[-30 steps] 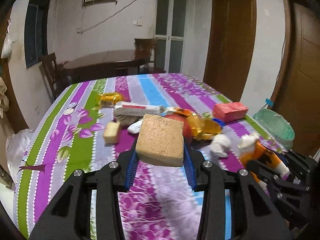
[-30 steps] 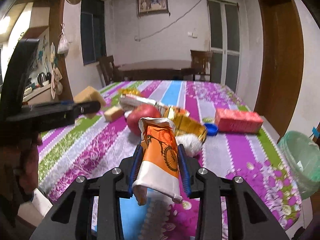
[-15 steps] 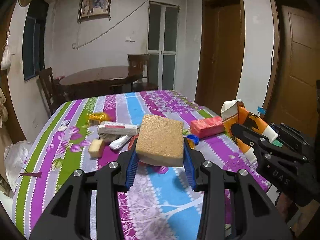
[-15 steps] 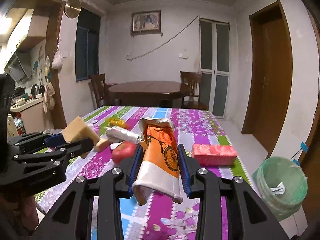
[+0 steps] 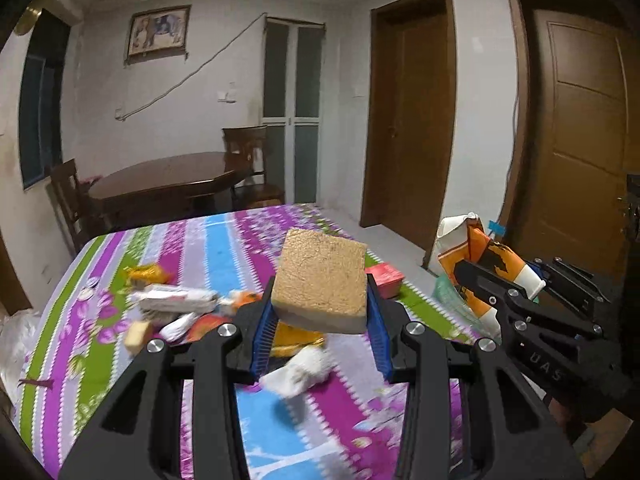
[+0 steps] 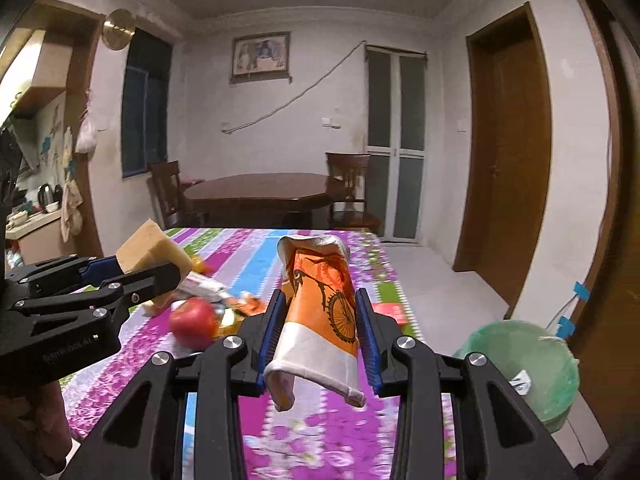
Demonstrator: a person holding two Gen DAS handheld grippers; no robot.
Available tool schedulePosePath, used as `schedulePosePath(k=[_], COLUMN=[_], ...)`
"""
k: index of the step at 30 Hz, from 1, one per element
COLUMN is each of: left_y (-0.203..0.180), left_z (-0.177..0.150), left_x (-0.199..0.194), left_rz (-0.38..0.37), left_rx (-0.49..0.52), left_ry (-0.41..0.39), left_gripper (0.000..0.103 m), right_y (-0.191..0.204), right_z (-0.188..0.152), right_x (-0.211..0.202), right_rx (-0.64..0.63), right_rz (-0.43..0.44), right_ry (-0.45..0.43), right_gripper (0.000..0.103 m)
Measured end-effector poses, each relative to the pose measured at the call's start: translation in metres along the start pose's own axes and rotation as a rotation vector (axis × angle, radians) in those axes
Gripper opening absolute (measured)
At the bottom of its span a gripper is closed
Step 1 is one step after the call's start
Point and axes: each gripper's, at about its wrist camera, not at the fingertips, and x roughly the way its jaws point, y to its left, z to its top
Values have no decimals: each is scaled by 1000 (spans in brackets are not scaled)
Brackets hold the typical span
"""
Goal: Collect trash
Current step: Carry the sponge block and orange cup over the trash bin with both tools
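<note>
The left claw [image 5: 320, 320] is clamped on a yellow sponge [image 5: 322, 280]. The sponge sits between the blue pads, up in the air over the desk [image 5: 216, 248]. The right claw [image 6: 320, 332] is clamped on an orange and white wrapper [image 6: 320, 312] with a bike picture on it. The wrapper stands up between the pads, and its white end hangs down toward the camera.

In the right wrist view, the green trash bin [image 6: 532, 364] is on the floor at 4 o'clock from the wrapper, beside the desk. The left claw with the sponge shows at 9 o'clock.

More trash lies on the striped desk cloth. A red apple [image 6: 192, 322] is at 9 o'clock from the right claw. In the left wrist view, a crumpled white tissue [image 5: 298, 370] lies right under the sponge. A long white packet [image 5: 176, 298] and a small yellow block [image 5: 136, 332] lie at 9 o'clock. A red box [image 5: 384, 276] sits near the desk edge at 2 o'clock.
</note>
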Motion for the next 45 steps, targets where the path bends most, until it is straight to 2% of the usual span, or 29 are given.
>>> schedulePosePath(k=[11,24,32,38,45], left_y=[-74,-150,-193,-218,-237], left_z=[20,24,32,29,16], left_x=[55,130,174,217,250], left_rz=[-103,-198,-284,-341,-338], left_rx=[56,125,150,154,169], left_ry=[23,87,150,239,308], left_gripper=[39,39,39,39,39], right_y=[-118,-250,-296,-323,-350], right_z=[11,-12,-33,-48,-69], right_x=[2,23,60,91,117], right_rx=[36,90,132,175,218], right_rz=[-139,-275,-306,-309,-301], right_ry=[27,120,225,305,382], right_gripper=[36,36,37,37,37])
